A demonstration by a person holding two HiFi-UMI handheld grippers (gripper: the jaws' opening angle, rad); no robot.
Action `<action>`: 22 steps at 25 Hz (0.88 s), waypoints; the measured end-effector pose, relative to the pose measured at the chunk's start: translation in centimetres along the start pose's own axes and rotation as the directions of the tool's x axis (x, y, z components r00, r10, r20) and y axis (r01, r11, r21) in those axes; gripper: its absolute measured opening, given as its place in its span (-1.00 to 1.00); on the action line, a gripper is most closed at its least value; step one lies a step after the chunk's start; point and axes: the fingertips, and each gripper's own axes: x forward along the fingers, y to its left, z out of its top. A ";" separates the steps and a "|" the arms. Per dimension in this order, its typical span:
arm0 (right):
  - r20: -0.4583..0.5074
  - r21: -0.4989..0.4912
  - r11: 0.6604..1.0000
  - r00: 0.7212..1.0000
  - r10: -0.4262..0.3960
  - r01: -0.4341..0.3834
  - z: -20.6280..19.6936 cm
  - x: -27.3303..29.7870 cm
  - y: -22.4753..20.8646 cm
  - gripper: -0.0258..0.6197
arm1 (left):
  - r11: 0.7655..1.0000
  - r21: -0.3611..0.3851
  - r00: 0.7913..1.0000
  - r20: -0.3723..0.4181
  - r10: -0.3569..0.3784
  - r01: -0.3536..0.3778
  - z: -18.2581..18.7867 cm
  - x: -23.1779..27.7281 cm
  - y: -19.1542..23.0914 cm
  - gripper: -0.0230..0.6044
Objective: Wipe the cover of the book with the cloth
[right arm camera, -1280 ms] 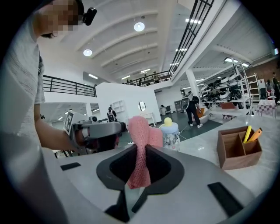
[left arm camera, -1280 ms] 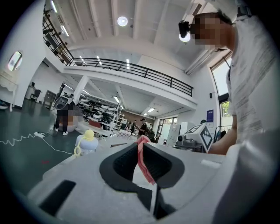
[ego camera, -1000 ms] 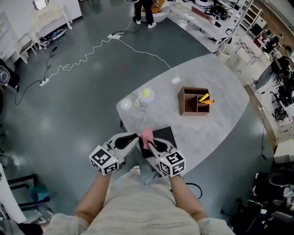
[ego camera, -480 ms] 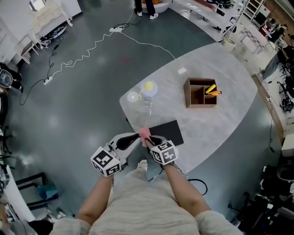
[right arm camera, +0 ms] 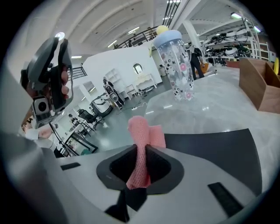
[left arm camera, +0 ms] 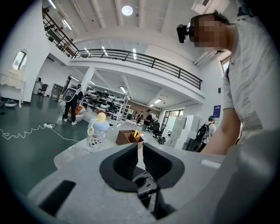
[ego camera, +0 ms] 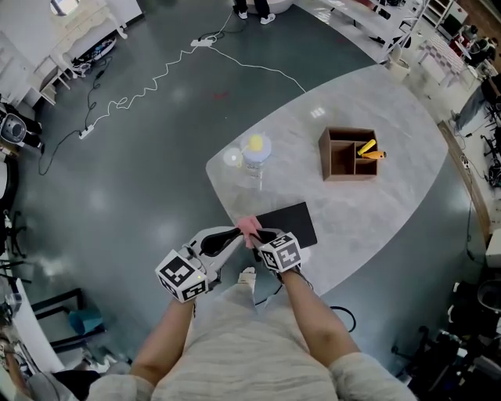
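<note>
Pale marble surface [ego camera: 376, 211], black book [ego camera: 288, 222] at its near edge. My right gripper [right arm camera: 141, 151] has fingers [right arm camera: 158, 165] clenched on the pink cloth [right arm camera: 142, 140], by the book's near left corner. My left gripper [left arm camera: 139, 148] is empty, fingers nearly together. Wiping hasn't begun, I judge; next, lower the cloth onto the cover. Bottle [right arm camera: 177, 65] partly reads "LUC".

Hall interior. Glossy grey floor [ego camera: 117, 180] (lamp reflections visible as pale spots), white cable [ego camera: 149, 82] snaking across it. Pale marble-patterned oval table [ego camera: 391, 180] at centre. White cabinet [ego camera: 78, 27] at upper left, white racks [ego camera: 415, 23] at upper right. Railed mezzanine [left arm camera: 131, 54] overhead; round ceiling lamp [left arm camera: 127, 9] lit.
</note>
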 end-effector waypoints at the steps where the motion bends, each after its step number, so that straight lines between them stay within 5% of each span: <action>1: -0.001 0.003 1.000 1.000 -0.002 0.002 -0.1 -0.1 -0.4 -0.75 | 1.000 -0.002 1.000 -0.005 0.000 0.000 -0.1 0.1 0.0 -0.78; 13: -0.011 -0.024 0.992 0.992 -0.128 0.127 -0.3 -3.3 -6.7 -0.75 | 1.000 -0.009 1.000 -0.015 -0.026 0.026 -0.2 2.2 0.3 -0.78; 22: -0.019 0.003 0.960 0.960 -0.281 0.281 -1.2 -8.3 -14.0 -0.75 | 0.999 -0.006 0.999 -0.011 -0.042 0.042 0.1 3.2 0.0 -0.78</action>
